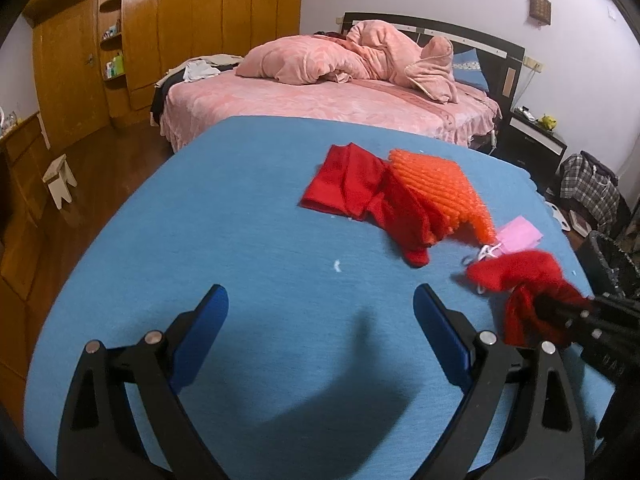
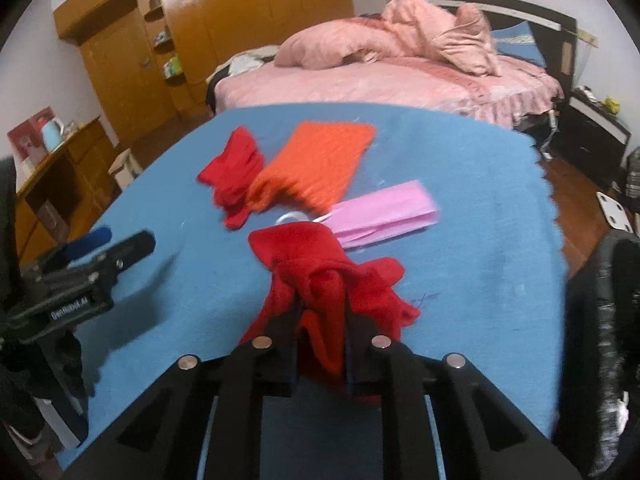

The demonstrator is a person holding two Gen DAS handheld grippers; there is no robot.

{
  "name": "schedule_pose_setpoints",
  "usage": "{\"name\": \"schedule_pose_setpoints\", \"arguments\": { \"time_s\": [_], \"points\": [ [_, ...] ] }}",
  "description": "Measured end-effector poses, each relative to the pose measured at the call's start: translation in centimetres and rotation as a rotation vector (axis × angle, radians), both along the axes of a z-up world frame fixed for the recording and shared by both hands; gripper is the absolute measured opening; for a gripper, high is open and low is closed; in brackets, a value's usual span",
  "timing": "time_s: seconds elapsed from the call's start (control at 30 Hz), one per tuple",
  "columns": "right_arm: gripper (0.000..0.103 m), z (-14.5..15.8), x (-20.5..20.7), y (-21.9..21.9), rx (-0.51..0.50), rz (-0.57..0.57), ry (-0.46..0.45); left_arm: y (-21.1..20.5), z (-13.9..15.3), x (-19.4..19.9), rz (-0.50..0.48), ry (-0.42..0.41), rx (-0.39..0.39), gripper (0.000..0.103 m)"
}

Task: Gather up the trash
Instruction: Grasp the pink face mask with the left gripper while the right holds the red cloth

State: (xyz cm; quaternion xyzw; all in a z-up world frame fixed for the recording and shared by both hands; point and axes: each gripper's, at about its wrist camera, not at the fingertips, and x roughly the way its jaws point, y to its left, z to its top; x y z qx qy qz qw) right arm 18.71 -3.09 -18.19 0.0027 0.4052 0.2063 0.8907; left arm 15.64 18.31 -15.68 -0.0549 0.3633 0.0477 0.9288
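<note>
While the right gripper (image 2: 320, 320) has its jaws nearly together, clamped on a crumpled red cloth (image 2: 320, 268), the left gripper (image 1: 320, 320) sits with jaws spread wide and nothing between them.

Right side: red cloth bunches up over and around both fingers, part of it draped down between them toward the camera. It sits above the blue tablecloth (image 2: 480, 240); can't tell whether its far edge touches it. Just ahead of the fingertips, a pink folded paper piece (image 2: 384, 210) lies flat on the blue cloth, with a small white ring-like bit (image 2: 290, 216) at its near-left end. Beyond that, an orange knobbly mat (image 2: 316, 160), and a second red cloth (image 2: 236, 176) touching its left edge. Far right of this gripper, beside the table edge, a black-lined bin (image 2: 600, 320).

Left side: blue finger pads (image 1: 204, 336) hover over bare blue cloth, shadow directly under. Small white scrap (image 1: 337, 266) just ahead, between the fingertips' line and the pile. Ahead-right: the flat red cloth (image 1: 352, 184) overlapping the orange mat (image 1: 436, 188), pink paper (image 1: 520, 234) behind it. Right gripper with its red bundle (image 1: 516, 276) is close on the right.

Background, well beyond the table: pink bed (image 1: 320, 100) with rumpled quilt, wooden wardrobe (image 1: 180, 32), small stool (image 1: 60, 180) on the floor.
</note>
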Motion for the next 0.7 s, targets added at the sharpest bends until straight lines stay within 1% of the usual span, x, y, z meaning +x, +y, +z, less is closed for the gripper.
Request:
{"name": "schedule_pose_setpoints", "arguments": {
  "time_s": [0.17,0.27,0.33,0.47,0.7],
  "points": [
    [0.016,1.6,0.9,-3.1,-0.001,-0.109,-0.047,-1.9,0.2,1.0,-0.049,-0.013,-0.013,0.091],
    [0.016,1.8,2.0,-5.0,-0.004,-0.169,-0.049,-3.5,0.3,2.0,-0.086,-0.017,-0.029,0.085],
    [0.016,1.8,2.7,-5.8,-0.007,-0.191,-0.044,-4.6,0.1,2.9,-0.113,-0.013,-0.038,0.084],
    [0.016,1.2,3.3,-6.8,-0.008,-0.212,-0.032,-6.6,-0.2,4.3,-0.156,-0.002,-0.054,0.082],
    [0.016,1.1,3.4,-7.0,-0.005,-0.203,-0.038,-9.3,-1.3,6.4,-0.225,0.048,-0.084,0.075]
  ]
}}
